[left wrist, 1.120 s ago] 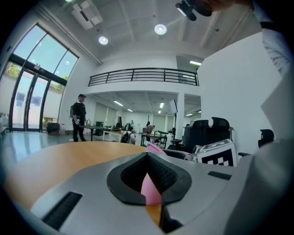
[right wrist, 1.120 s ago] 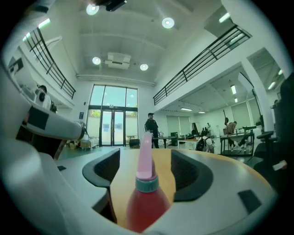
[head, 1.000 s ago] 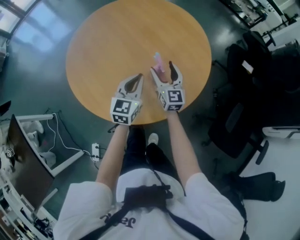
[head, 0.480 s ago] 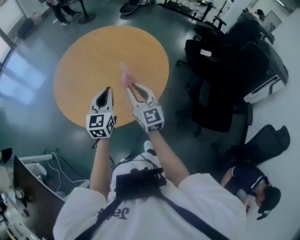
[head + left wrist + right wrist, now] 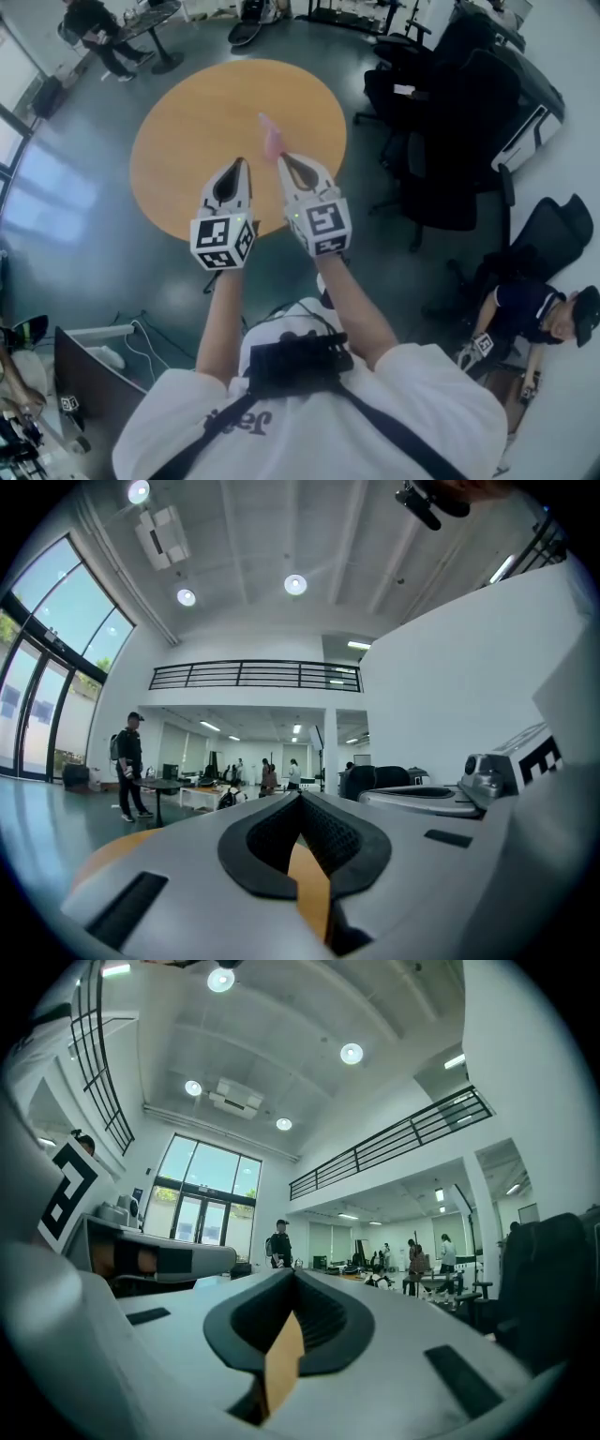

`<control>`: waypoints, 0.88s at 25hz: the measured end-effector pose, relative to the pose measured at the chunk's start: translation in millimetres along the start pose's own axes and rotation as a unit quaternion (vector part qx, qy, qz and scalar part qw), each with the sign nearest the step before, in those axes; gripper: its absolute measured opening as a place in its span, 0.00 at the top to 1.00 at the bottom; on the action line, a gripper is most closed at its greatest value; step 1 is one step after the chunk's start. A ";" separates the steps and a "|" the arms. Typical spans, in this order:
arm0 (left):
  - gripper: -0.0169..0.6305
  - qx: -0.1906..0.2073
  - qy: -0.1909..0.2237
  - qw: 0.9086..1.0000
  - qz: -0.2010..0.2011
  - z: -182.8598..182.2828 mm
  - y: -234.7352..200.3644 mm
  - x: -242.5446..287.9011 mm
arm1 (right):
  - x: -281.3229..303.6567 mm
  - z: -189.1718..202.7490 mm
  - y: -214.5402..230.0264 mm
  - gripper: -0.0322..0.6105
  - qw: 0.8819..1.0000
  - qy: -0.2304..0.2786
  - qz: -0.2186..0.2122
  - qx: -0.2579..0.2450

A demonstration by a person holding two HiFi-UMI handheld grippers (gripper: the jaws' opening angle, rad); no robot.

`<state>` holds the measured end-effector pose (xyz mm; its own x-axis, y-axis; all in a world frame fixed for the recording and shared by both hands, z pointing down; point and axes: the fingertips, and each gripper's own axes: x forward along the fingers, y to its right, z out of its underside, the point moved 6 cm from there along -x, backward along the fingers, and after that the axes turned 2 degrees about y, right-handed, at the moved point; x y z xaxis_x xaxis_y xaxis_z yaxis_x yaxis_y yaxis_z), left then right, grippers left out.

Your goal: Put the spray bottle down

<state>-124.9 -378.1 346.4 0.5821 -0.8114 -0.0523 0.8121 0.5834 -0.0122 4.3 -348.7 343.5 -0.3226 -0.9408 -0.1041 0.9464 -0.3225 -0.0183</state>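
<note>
Since a second ago, both grippers have come up off the tabletop [image 5: 192, 131] and drawn back to its near edge. The right hand-held gripper [image 5: 287, 161] then had its jaws spread wide by the spray bottle [image 5: 271, 141]. They have just been closing, with nothing between them.

The right gripper now hangs over the tabletop's near edge. Its own view shows the dark pads pressed together and empty. The left hand-held gripper [image 5: 240, 167] is just beside it over the same edge, also closed on nothing. Both point out level across the room.

The pink spray bottle is on the round wooden tabletop, near its middle. In the head view it shows just past the right gripper's tip, and neither gripper is touching it. It is too small and blurred to tell whether it stands upright.

Dark office chairs [image 5: 441, 141] are crowded off the tabletop's right side. Further out that way a person [image 5: 530, 314] sits on the floor. Well beyond the tabletop's far side, a person with a backpack [image 5: 128, 761] stands by a small table, under a balcony railing [image 5: 253, 674].
</note>
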 end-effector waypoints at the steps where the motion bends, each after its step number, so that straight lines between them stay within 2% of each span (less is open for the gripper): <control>1: 0.96 0.003 0.002 1.000 0.003 -2.8 1.0 -5.0 | -4.7 -3.5 -4.7 0.91 1.000 0.003 0.004 0.001; 8: 0.96 0.002 0.006 1.000 0.014 -1.1 12.9 -33.3 | -33.2 -11.6 -25.7 0.92 1.000 0.008 0.028 0.006; 18: 0.96 -0.003 0.012 1.000 -0.001 0.8 -8.6 -54.8 | -26.8 -12.3 -52.7 0.92 1.000 0.017 0.025 -0.008; 22: 0.96 -0.003 0.016 1.000 -0.004 1.4 -11.6 -56.0 | -26.0 -15.6 -49.5 0.92 0.999 0.018 0.041 -0.006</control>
<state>-166.9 -339.5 350.8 0.5745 -0.8142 -0.0833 0.8161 0.5777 -0.0186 -33.8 -306.7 331.6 -0.2432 -0.9596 -0.1412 0.9699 -0.2428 -0.0207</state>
